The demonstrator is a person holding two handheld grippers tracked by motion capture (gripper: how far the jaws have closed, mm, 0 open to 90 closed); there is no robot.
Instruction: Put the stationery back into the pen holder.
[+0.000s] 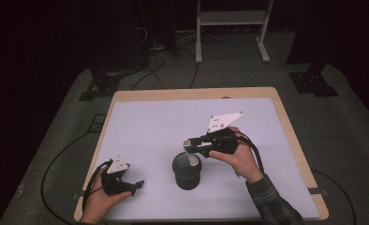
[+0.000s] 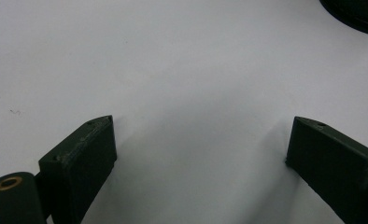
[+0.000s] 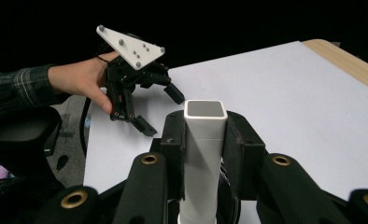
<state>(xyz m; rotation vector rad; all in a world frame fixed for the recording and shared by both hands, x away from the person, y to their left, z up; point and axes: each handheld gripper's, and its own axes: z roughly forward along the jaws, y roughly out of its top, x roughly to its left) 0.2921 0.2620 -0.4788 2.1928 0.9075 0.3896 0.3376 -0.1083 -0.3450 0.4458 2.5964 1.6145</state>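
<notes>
A white square tube (image 3: 204,154) stands upright between the jaws of my right gripper (image 3: 204,140), which is shut on it. In the high view the right gripper (image 1: 190,146) holds the tube (image 1: 190,153) with its lower end inside a dark round cup (image 1: 187,172) near the table's middle front. My left gripper (image 1: 135,184) rests at the front left of the white mat, open, with bare mat between its jaws (image 2: 201,154). It appears farther off in the right gripper view as the left gripper (image 3: 161,109), held by a hand.
The table (image 1: 292,140) has a wooden rim around a white mat. The cup's dark edge (image 2: 355,14) shows at the top right of the left gripper view. Cables and stand feet lie on the floor beyond the table.
</notes>
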